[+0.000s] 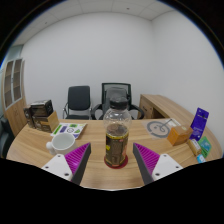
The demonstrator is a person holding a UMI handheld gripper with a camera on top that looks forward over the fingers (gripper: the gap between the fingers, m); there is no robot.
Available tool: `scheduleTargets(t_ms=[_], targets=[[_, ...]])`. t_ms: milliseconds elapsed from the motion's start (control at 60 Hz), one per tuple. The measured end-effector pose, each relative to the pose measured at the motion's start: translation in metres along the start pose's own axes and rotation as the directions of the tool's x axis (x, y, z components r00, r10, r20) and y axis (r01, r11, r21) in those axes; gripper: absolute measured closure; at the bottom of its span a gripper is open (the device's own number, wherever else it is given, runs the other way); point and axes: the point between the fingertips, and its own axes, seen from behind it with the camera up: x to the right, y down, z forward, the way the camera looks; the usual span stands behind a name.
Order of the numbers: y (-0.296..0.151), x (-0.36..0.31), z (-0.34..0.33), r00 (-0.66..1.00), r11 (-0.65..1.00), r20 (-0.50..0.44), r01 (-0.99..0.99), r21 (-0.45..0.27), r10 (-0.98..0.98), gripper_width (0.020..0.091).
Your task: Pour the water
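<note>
A clear bottle (116,137) with a dark label and brownish contents stands upright on a round red coaster (116,163) on the wooden table (110,172). My gripper (113,158) is open, its purple pads (79,156) spread wide on either side of the bottle's base. The bottle stands between the fingers with a clear gap at each side. A white cup (62,143) sits on the table to the left, beyond the left finger.
A white and green box (70,129) and a dark box (42,114) lie at the back left. To the right are a round grey dish (157,127), an orange packet (178,133) and a purple carton (199,123). Two black chairs (97,100) stand behind the table.
</note>
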Motion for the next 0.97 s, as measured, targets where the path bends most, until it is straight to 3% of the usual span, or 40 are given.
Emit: scheduleTargets(t_ms=[200, 500, 700, 967], targets=[[-0.008, -0.030, -0.120, 0.999, 0.998, -0.029, -0.040, -0.052, 0.039, 0.0250], [-0.008, -0.082, -0.283, 0.998, 0.998, -0.054, -0.016, -0.061, 0.013, 0.0247], [-0.006, -0.093, -0.334, 0.997, 0.999, -0.079, 0.011, -0.045, -0.014, 0.0248], [-0.008, -0.089, -0.351, 0.993, 0.999, -0.114, 0.031, -0.036, -0.035, 0.0244]])
